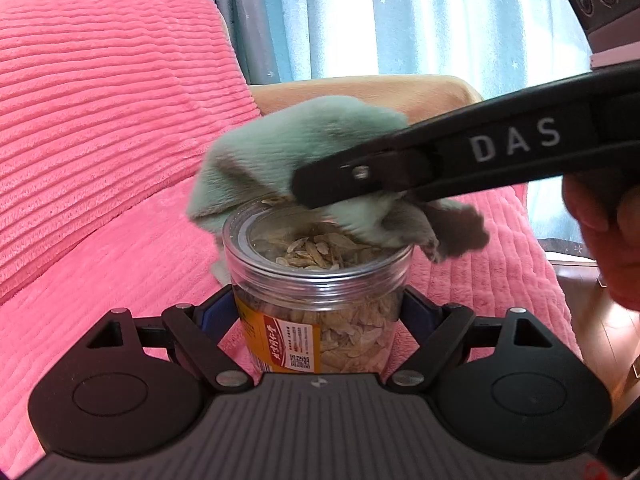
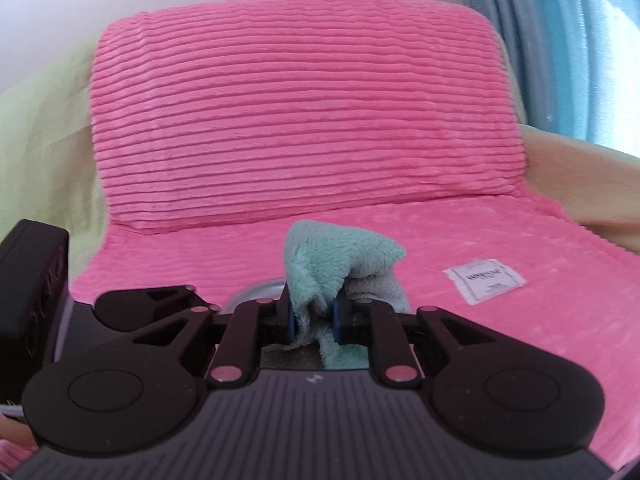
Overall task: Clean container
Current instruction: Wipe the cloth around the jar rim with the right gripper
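Left wrist view: the left gripper [image 1: 320, 312] clamps the sides of a clear plastic jar [image 1: 320, 280], upright above a pink sofa cover [image 1: 100, 260]. The jar has no lid and holds pale dried flakes. The right gripper [image 1: 360, 196] presses a mint-green cloth [image 1: 288, 152] onto the jar's rim.

Right wrist view: the right gripper's [image 2: 314, 320] tongs stand narrow, pinching the cloth [image 2: 340, 260] between blue pads [image 2: 291, 320]. Only a sliver of the jar's rim [image 2: 256, 292] shows. A white label [image 2: 484, 280] lies on the cover [image 2: 520, 340].

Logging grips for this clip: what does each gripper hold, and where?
Left gripper clamps the jar around its body; right gripper pinches the green cloth at a bunched fold.
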